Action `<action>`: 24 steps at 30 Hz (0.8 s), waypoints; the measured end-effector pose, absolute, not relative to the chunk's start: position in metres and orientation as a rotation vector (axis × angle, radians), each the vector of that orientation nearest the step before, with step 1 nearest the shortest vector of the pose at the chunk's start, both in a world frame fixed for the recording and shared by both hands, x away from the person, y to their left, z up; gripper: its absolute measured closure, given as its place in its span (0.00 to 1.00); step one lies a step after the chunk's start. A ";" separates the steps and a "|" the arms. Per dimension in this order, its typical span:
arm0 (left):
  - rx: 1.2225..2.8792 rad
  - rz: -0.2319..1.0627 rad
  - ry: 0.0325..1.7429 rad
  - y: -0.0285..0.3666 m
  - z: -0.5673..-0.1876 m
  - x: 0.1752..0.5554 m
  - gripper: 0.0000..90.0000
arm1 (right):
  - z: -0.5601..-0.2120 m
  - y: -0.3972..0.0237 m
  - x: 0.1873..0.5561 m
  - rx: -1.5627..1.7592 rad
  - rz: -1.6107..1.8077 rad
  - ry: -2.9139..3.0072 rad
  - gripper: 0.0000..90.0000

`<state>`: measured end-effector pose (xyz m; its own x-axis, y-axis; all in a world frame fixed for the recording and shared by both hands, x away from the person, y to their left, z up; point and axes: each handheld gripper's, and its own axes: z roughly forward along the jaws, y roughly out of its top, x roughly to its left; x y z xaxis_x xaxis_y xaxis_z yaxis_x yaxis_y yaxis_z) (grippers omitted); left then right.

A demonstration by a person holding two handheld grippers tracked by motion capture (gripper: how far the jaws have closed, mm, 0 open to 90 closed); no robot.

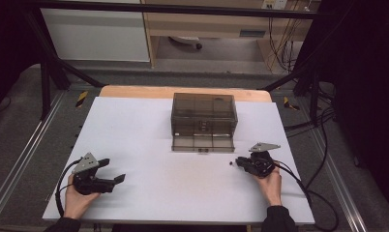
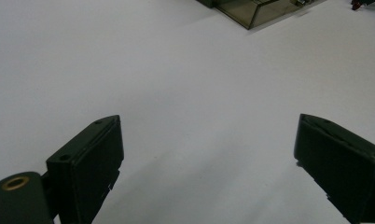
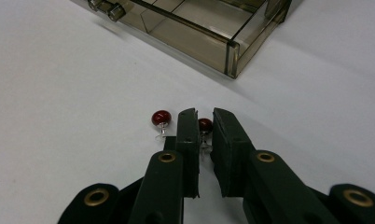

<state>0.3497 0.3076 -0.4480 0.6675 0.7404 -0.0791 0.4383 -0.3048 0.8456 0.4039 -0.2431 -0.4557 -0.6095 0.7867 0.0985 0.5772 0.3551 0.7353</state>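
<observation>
Red, round-headed metal stud earring point(image 3: 204, 126) sits at the centre of the right gripper view, pinched between the nearly closed jaws of the right gripper point(image 3: 203, 122), its twin point(image 3: 161, 118) lying loose just left of them. The smoky clear plastic box point(image 3: 209, 28) fills the upper frame, while the left gripper point(image 2: 206, 140) hangs wide open and empty. So small a bead could squirt out if the pads catch only its rounded head.

Two earrings carry glossy dark-red balls on silvery posts: one earring point(image 3: 204, 126) between black jaws, the other earring point(image 3: 161, 118) beside them. The storage box point(image 1: 203, 116) is smoky translucent brown. The desk point(image 1: 149, 125) is plain white.
</observation>
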 end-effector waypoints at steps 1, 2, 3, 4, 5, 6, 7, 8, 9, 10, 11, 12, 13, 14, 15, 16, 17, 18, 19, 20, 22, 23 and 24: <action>1.949 0.408 0.919 0.308 -0.448 0.350 0.09 | -0.456 -0.243 0.404 1.213 1.105 2.349 0.91; 1.950 0.408 0.918 0.308 -0.448 0.350 0.09 | -0.456 -0.243 0.404 1.212 1.105 2.348 0.91; 1.949 0.406 0.918 0.308 -0.448 0.350 0.09 | -0.455 -0.243 0.404 1.211 1.103 2.345 0.91; 1.949 0.406 0.918 0.308 -0.448 0.350 0.09 | -0.455 -0.243 0.404 1.211 1.103 2.345 0.91; 1.949 0.408 0.919 0.308 -0.448 0.350 0.09 | -0.455 -0.243 0.404 1.207 1.102 2.346 0.91; 1.949 0.408 0.919 0.308 -0.448 0.350 0.09 | -0.455 -0.243 0.404 1.207 1.102 2.346 0.91; 1.948 0.409 0.920 0.308 -0.448 0.350 0.09 | -0.455 -0.244 0.403 1.204 1.107 2.347 0.91; 1.948 0.409 0.920 0.308 -0.448 0.350 0.09 | -0.454 -0.244 0.403 1.206 1.103 2.350 0.91; 1.947 0.408 0.920 0.308 -0.448 0.350 0.09 | -0.453 -0.244 0.402 1.208 1.107 2.346 0.91; 1.947 0.408 0.920 0.308 -0.448 0.350 0.09 | -0.453 -0.244 0.402 1.208 1.107 2.346 0.91; 1.948 0.409 0.918 0.308 -0.448 0.350 0.09 | -0.452 -0.245 0.402 1.203 1.114 2.343 0.92; 1.947 0.410 0.918 0.308 -0.448 0.350 0.09 | -0.451 -0.245 0.401 1.206 1.116 2.340 0.92; 1.947 0.410 0.918 0.308 -0.448 0.350 0.09 | -0.451 -0.245 0.401 1.206 1.116 2.340 0.92; 1.947 0.410 0.919 0.308 -0.448 0.350 0.09 | -0.450 -0.245 0.401 1.211 1.125 2.336 0.92; 1.947 0.410 0.919 0.308 -0.448 0.350 0.09 | -0.450 -0.245 0.401 1.211 1.125 2.336 0.92; 1.947 0.410 0.919 0.308 -0.448 0.350 0.09 | -0.449 -0.246 0.400 1.211 1.125 2.337 0.92; 1.947 0.410 0.919 0.308 -0.448 0.350 0.09 | -0.448 -0.246 0.399 1.210 1.134 2.334 0.92; 1.948 0.410 0.918 0.308 -0.448 0.350 0.09 | -0.447 -0.247 0.399 1.210 1.141 2.328 0.92; 1.949 0.410 0.919 0.308 -0.448 0.350 0.09 | -0.446 -0.247 0.399 1.213 1.145 2.324 0.92; 1.949 0.410 0.919 0.308 -0.448 0.350 0.09 | -0.446 -0.247 0.399 1.213 1.145 2.324 0.92; 1.949 0.410 0.918 0.308 -0.448 0.350 0.09 | -0.443 -0.248 0.397 1.212 1.158 2.318 0.92; 1.949 0.410 0.918 0.308 -0.448 0.350 0.09 | -0.443 -0.248 0.397 1.212 1.158 2.318 0.92; 1.949 0.409 0.918 0.308 -0.448 0.350 0.09 | -0.442 -0.249 0.396 1.213 1.167 2.311 0.92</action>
<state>0.3495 0.3077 -0.4476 0.6673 0.7407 -0.0777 0.4373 -0.3053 0.8459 0.3962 -0.2488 -0.4418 -0.6073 0.7863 0.1140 0.5586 0.3205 0.7650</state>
